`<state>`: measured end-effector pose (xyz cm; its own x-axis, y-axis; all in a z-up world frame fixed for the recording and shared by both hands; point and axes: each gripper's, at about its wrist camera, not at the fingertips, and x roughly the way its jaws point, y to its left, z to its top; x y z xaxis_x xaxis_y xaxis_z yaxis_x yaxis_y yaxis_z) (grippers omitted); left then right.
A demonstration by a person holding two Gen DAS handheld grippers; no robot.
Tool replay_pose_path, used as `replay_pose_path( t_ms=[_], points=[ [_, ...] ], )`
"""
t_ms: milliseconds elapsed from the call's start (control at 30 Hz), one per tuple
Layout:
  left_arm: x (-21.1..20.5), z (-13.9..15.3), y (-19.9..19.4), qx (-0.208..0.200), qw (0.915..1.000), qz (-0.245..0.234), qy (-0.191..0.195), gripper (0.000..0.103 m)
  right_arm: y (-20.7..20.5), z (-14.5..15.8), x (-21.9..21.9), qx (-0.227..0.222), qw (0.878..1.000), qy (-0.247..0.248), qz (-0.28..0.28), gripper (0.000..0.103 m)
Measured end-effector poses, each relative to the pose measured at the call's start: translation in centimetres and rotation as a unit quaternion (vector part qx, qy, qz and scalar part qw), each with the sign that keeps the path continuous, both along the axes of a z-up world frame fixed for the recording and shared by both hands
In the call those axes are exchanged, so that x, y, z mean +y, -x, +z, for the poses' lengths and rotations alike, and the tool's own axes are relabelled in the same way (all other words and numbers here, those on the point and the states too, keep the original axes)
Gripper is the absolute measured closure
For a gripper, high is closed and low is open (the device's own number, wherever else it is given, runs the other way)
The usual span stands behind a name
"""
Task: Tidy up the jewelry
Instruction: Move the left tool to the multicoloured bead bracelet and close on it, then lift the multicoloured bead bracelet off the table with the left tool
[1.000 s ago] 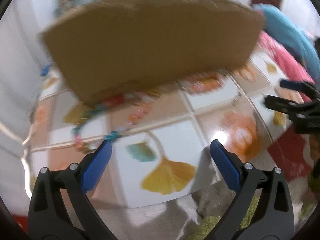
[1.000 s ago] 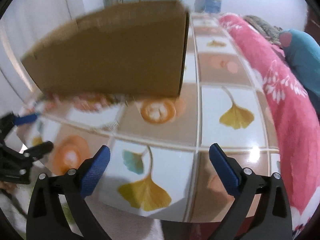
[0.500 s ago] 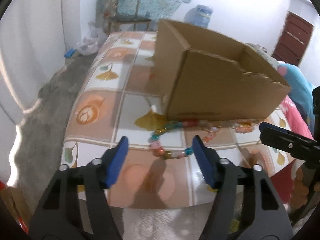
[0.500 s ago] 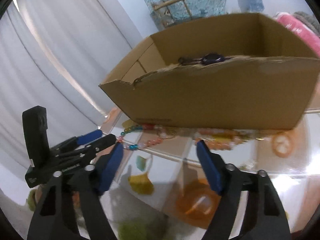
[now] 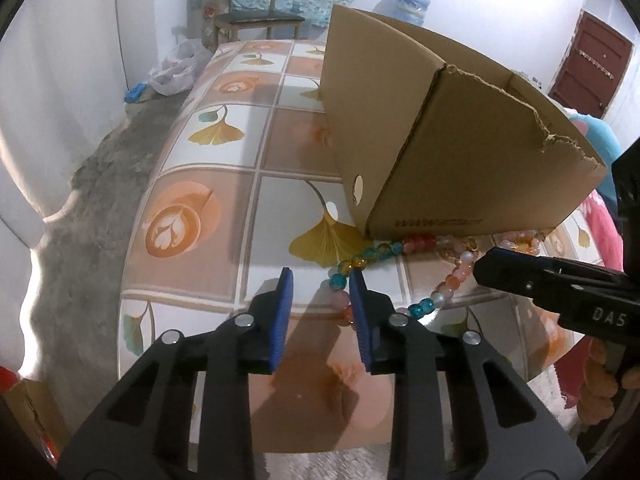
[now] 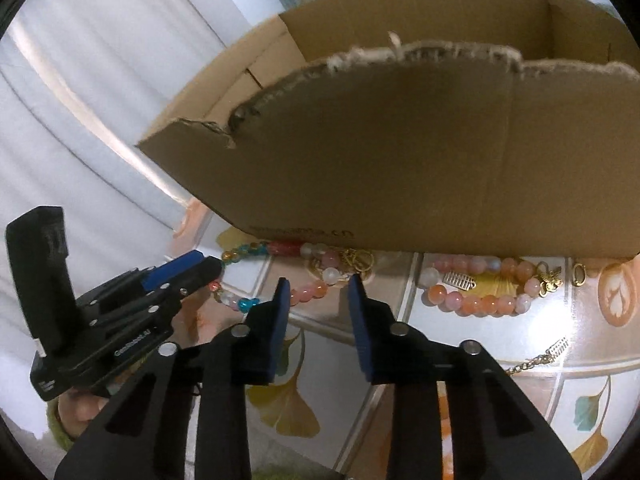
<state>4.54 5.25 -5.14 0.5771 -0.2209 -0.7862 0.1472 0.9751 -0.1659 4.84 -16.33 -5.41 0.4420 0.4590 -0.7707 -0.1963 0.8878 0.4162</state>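
Note:
A multicolour bead necklace [image 5: 380, 252] lies on the tiled table in front of an open cardboard box [image 5: 460, 152]. My left gripper [image 5: 320, 276] is partly open and empty, its tips just short of the necklace's blue beads. My right gripper [image 6: 315, 285] is partly open and empty, its tips over the pink beads [image 6: 308, 294] of the same necklace [image 6: 256, 250]. An orange bead bracelet [image 6: 476, 300] with gold charms lies to the right by the box [image 6: 400, 152]. A thin gold chain [image 6: 536, 358] lies nearer the table edge. Each gripper shows in the other's view [image 5: 492, 268] [image 6: 196, 264].
The table [image 5: 192, 216] has a glossy cloth with ginkgo leaves and orange circles. A wooden chair [image 5: 256, 8] stands beyond its far end, a white bag [image 5: 176, 68] on the floor. A red blanket [image 5: 596, 216] lies at the right. White curtains [image 6: 100, 80] hang on the left.
Both grippers have narrowed their jaws and moved closer to the bead necklace in front of the box. The box now looms larger in the right wrist view.

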Motion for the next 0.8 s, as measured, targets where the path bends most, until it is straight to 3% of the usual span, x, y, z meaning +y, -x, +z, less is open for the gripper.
replay_pose_path(
  t_ms=[200,300,800],
  points=[
    [-0.3,-0.1,-0.1,-0.004,0.9999,-0.014,-0.002,0.093,-0.6,-0.3,1.1,0.002,1.000,0.018,-0.011,0.079],
    [-0.5,-0.1,0.3,-0.008,0.9996,-0.025,-0.011,0.094,-0.8,-0.2,1.7,-0.002,0.999,0.029,-0.013,0.084],
    [1.0,0.1,3.5,-0.023,0.9966,-0.073,-0.031,0.094,-0.6,0.8,4.5,0.004,0.999,0.025,0.022,0.084]
  ],
)
